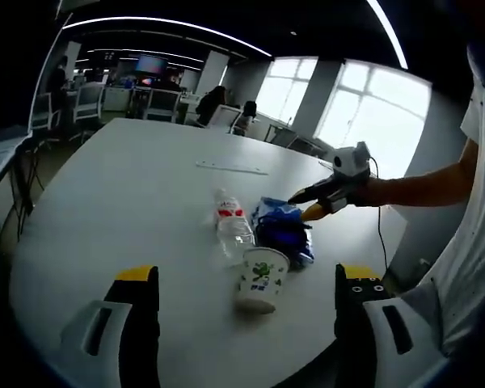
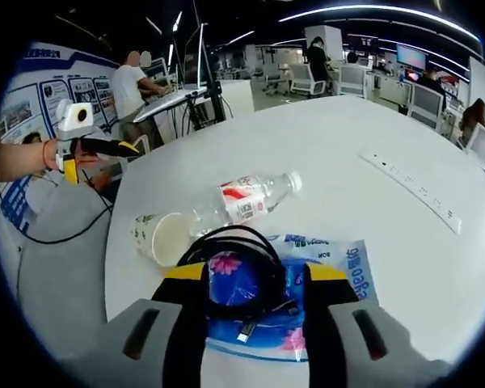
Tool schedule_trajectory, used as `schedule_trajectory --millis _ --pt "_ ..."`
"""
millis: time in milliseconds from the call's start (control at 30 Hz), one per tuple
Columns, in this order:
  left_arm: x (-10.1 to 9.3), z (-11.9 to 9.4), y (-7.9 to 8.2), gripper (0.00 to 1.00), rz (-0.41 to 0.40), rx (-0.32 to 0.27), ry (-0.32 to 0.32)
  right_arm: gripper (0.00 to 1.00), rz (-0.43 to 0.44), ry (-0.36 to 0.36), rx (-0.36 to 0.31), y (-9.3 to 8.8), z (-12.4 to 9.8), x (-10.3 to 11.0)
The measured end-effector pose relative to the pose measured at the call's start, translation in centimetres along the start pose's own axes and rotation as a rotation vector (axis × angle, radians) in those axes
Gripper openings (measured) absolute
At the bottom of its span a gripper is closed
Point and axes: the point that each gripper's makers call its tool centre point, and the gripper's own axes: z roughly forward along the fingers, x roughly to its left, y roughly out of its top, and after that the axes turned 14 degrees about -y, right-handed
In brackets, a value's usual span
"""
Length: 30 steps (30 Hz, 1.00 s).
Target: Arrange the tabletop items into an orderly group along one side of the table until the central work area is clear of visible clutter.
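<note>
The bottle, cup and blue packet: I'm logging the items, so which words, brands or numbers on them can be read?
Nothing reads in full.
Bottle: red and white label, print too small to read.
Paper cup: green design, writing blurred.
Blue packet: large white letters, seen upside down and partly covered by a black cable; not reliably readable.
Wall posters: headings blurred.

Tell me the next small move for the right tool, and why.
Probably lower the right tool and close it on the coiled black cable. Its jaws stand open around the coil, which lies loose on the blue packet beside the tipped paper cup.
</note>
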Motion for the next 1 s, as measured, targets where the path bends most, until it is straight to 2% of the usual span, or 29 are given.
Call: schedule_trajectory --millis 733,1000 --pt "0.4 -0.1 -0.4 0.91 -0.031 -0.018 0.019 0.37 -0.017 0.019 0.078 -1.2 2.6 0.0" --pt "0.6 -0.2 -0.5 0.91 -0.040 -0.024 0.023 0.34 -0.055 0.030 0.113 -1.7 3.5 -0.1"
